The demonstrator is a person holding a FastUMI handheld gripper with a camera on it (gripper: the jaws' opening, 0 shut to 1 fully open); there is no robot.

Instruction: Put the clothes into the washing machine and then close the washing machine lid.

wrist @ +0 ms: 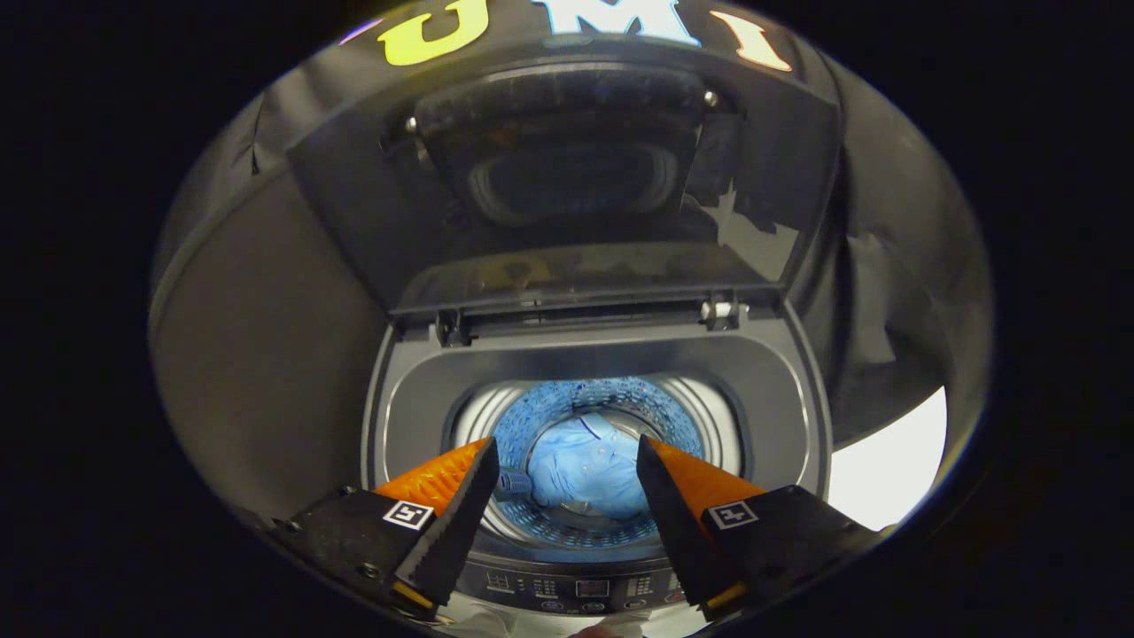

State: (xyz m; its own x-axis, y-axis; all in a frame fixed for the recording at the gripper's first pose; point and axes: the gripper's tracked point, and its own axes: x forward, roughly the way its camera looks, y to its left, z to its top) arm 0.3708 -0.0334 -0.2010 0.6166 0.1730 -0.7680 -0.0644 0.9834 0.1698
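A top-loading washing machine (416, 399) stands below me with its lid (567, 177) raised upright at the back. A light blue garment (589, 470) lies at the bottom of the drum (700, 416). My gripper (567, 452) hovers above the drum mouth, open, with nothing between its fingers. The garment shows in the gap between the fingers, well below them.
The machine's control panel (576, 589) runs along its near edge, under the fingers. Black cloth walls close in on the left, back and right. A pale floor patch (886, 470) shows to the right of the machine.
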